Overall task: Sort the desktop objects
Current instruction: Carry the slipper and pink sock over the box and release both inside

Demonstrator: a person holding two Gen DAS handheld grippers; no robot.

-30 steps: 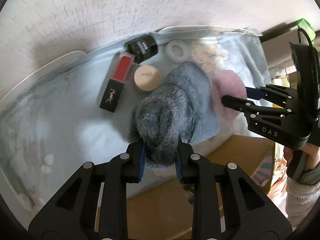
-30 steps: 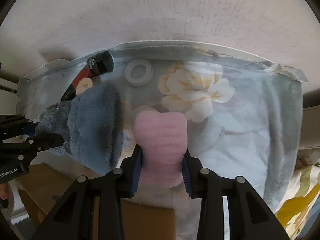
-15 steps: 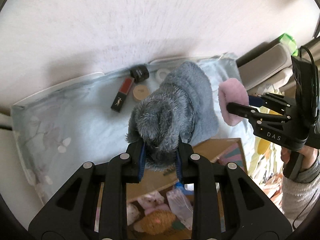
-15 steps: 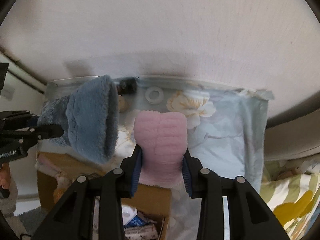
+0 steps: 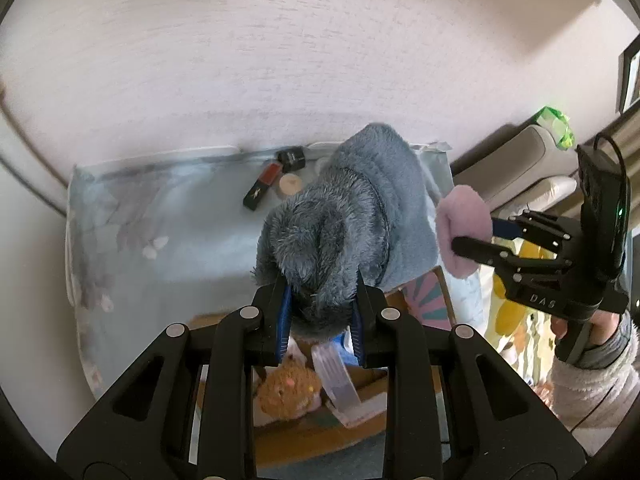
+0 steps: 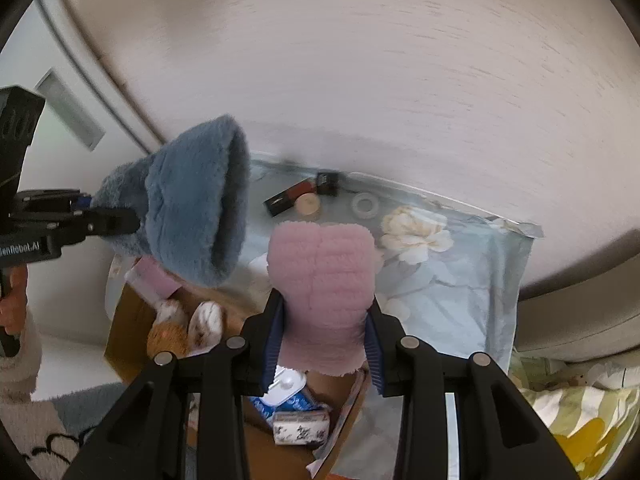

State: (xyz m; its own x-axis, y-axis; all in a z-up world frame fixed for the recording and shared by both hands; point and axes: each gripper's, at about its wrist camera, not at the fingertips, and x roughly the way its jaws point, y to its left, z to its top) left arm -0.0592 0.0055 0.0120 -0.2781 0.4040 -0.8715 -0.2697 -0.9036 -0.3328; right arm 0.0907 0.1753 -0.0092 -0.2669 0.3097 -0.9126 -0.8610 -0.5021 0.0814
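The left tongs [image 5: 320,320] are clamped on the fuzzy grey end of a blue plush [image 5: 360,216], which stands out forward from them, its long axis running straight on along the fingers. The right tongs [image 6: 324,340] are closed the same way on a pink plush [image 6: 324,276], held upright between the fingers. Both loads hang in the air above an open cardboard box [image 6: 132,320] that sits against the near edge of the table [image 5: 180,236].

The box is the thing to watch: it lies directly under and just behind both pairs of tongs, so I judge the coming move to be a drop downward, not a reach forward. The blue plush hangs over the box's left part, the pink over its middle; neither arm looks clearly nearer.

Beyond the box, at the far edge of the table, lie a lipstick [image 5: 262,186], a dark jar [image 5: 292,159], a round tan lid [image 6: 308,203] and a white ring [image 6: 366,205].
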